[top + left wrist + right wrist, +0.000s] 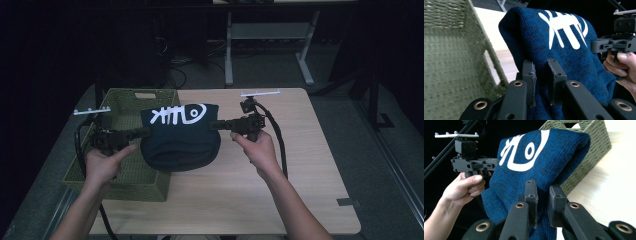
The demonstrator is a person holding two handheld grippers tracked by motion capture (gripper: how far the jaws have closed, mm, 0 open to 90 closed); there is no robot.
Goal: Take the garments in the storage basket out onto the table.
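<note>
A dark blue knitted garment [180, 137] with a white fish-skeleton print hangs folded in the air between both grippers, over the table and the right edge of a green woven basket [122, 102]. My left gripper [146, 132] is shut on the garment's left side; in the left gripper view its jaws pinch the blue knit [564, 47]. At the garment's right side my right gripper [214, 125] is shut on it too, and the right gripper view has the fabric [536, 162] clamped between the jaws.
The basket [451, 57] sits on the left part of the light wooden table [280, 165] and looks empty inside. Its corner [589, 147] stands just behind the garment. Dark floor, cables and a metal table frame [270, 35] lie beyond the far edge.
</note>
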